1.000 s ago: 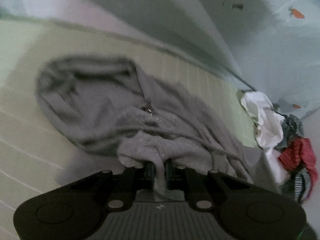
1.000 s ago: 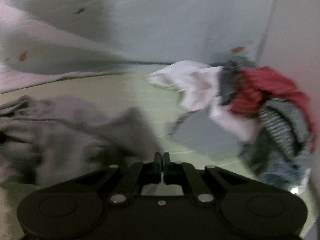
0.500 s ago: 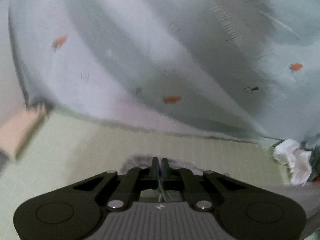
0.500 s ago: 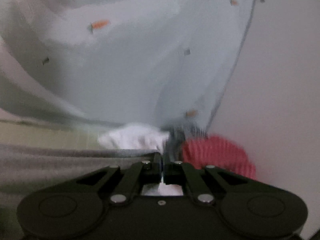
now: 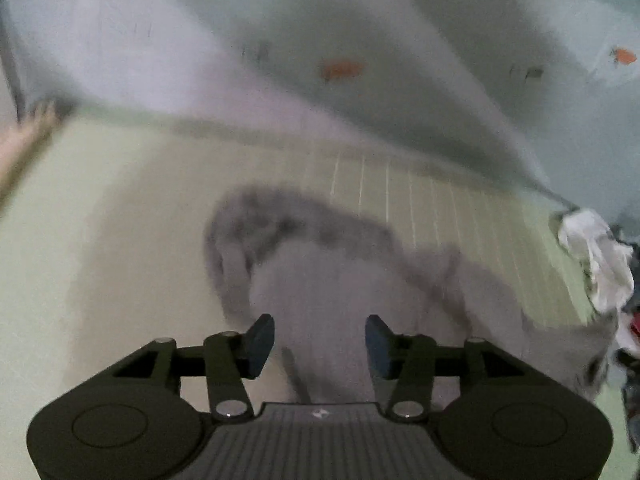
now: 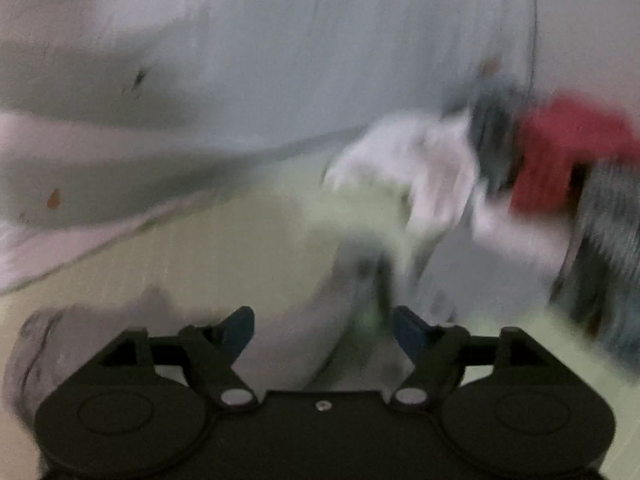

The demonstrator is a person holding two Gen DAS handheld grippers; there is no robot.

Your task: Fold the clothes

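Observation:
A grey garment (image 5: pixel 332 280) lies spread on the pale green striped mat (image 5: pixel 120 240), its hood end toward the far side. My left gripper (image 5: pixel 320 342) hovers over its near part, jaws opening, the cloth lying below them and not pinched. In the blurred right wrist view the same grey garment (image 6: pixel 296 340) runs under my right gripper (image 6: pixel 323 330), whose jaws are also opening with nothing pressed between the pads.
A heap of unfolded clothes, white (image 6: pixel 416 176), red (image 6: pixel 560 152) and dark striped, sits at the mat's right end; the white piece (image 5: pixel 596 256) shows in the left view too. A pale patterned curtain (image 5: pixel 360 40) hangs behind. A bare foot (image 5: pixel 28 136) rests at far left.
Both grippers were shut on the grey garment, lifted and swung it toward the curtain, then came back down; now both have let go and stand open over the laid-out cloth.

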